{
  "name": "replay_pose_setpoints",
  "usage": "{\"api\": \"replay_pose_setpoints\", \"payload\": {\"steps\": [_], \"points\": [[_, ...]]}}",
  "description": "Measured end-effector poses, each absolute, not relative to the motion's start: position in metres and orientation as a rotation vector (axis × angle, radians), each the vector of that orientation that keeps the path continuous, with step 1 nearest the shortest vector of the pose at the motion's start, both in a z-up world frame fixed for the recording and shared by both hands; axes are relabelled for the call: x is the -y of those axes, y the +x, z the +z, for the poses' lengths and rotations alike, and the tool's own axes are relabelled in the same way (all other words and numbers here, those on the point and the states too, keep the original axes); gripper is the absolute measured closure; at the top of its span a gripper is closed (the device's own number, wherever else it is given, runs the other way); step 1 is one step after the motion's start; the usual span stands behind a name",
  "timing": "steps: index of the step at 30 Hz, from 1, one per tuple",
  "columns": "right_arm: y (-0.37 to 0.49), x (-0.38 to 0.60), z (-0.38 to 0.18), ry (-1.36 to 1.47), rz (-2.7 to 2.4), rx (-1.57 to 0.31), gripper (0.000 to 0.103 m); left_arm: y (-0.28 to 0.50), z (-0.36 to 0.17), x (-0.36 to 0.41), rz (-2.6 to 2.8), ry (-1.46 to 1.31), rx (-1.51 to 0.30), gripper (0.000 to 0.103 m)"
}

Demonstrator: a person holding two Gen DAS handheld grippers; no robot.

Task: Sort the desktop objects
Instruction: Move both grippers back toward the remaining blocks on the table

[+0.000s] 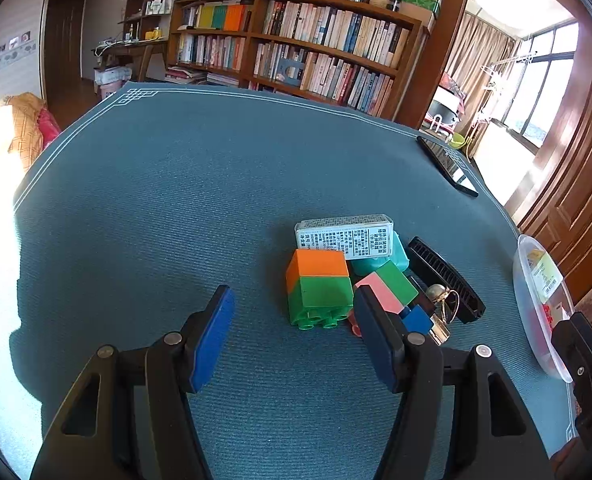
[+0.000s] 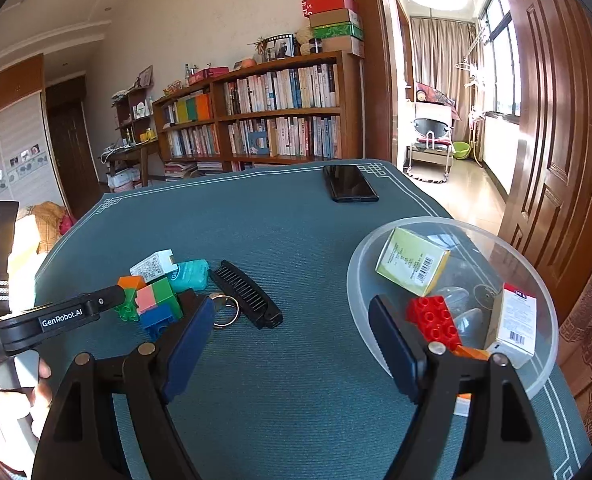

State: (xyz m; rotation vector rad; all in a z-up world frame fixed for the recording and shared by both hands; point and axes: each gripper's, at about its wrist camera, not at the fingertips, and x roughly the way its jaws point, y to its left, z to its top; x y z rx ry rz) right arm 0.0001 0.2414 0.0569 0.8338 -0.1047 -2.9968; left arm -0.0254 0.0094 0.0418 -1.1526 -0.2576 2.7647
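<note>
A small pile lies on the teal tablecloth [image 1: 176, 200]. In it are an orange-and-green brick [image 1: 320, 288], a pink, green and blue brick [image 1: 392, 288], a white printed box [image 1: 344, 236], a teal case [image 1: 380, 262], a black comb [image 1: 444, 280] and a key ring [image 1: 444, 300]. My left gripper [image 1: 294, 336] is open just short of the orange-and-green brick, with nothing between its fingers. My right gripper [image 2: 292, 344] is open and empty, its right finger [image 2: 396, 348] at the near rim of a clear bowl [image 2: 376, 248]. The bowl holds a red brick [image 2: 436, 320] and two small boxes.
A black phone [image 2: 350, 188] lies near the far right corner of the table. The bowl stands close to the table's right edge, beside a wooden door [image 2: 556, 160]. A bookcase [image 1: 296, 40] stands beyond the far edge. A hand [image 2: 36, 392] holds the left gripper at lower left.
</note>
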Motion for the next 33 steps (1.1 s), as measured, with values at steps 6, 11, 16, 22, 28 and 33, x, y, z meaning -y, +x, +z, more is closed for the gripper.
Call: {"api": "replay_pose_setpoints", "payload": {"steps": [6, 11, 16, 22, 28, 33], "points": [[-0.007, -0.218, 0.046, 0.870, -2.914, 0.032, 0.020, -0.030, 0.044, -0.012, 2.736, -1.165, 0.260, 0.038], [-0.011, -0.211, 0.040, 0.890, -2.883, 0.016, 0.020, -0.041, 0.049, -0.015, 2.696, -1.163, 0.267, 0.038], [-0.014, -0.210, 0.040, 0.906, -2.869, 0.019, 0.020, -0.049, 0.042, -0.015, 2.691, -1.190, 0.262, 0.038], [-0.018, -0.209, 0.035, 0.934, -2.853, 0.024, 0.020, -0.052, 0.036, -0.006, 2.675, -1.185, 0.318, 0.038], [-0.019, -0.205, 0.031, 0.958, -2.842, 0.015, 0.020, -0.052, 0.033, 0.003, 2.674, -1.192, 0.347, 0.031], [-0.019, -0.204, 0.026, 0.975, -2.838, 0.023, 0.020, -0.050, 0.032, 0.003, 2.673, -1.199, 0.307, 0.031]]}}
